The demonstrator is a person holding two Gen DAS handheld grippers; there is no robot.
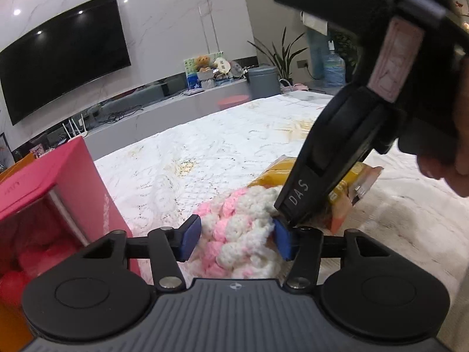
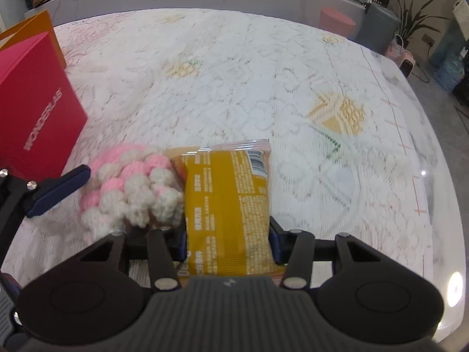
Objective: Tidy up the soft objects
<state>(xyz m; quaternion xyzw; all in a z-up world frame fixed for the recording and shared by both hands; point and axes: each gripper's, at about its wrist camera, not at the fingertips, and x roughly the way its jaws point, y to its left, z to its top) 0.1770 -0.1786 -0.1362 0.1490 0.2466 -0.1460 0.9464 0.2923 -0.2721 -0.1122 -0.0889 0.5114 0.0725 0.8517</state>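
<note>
Beside the open red box (image 1: 73, 182) holding pink soft items (image 1: 32, 252): left tongs (image 1: 234, 239) released around pink-white crochet piece (image 2: 132, 187) on the bed (image 2: 234, 73); right tongs (image 2: 228, 242) clenched on yellow packet (image 2: 228, 199).

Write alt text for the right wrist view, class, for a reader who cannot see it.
The right gripper clamps a yellow snack packet over a white lace tablecloth. A pink-and-white crocheted piece lies touching the packet's left side, with a red box further left.

2 wrist views, close, angled down over tablecloth (image 2: 234, 67); shared: pink-white knit (image 1: 243, 234), yellow packet (image 2: 228, 205)
</note>
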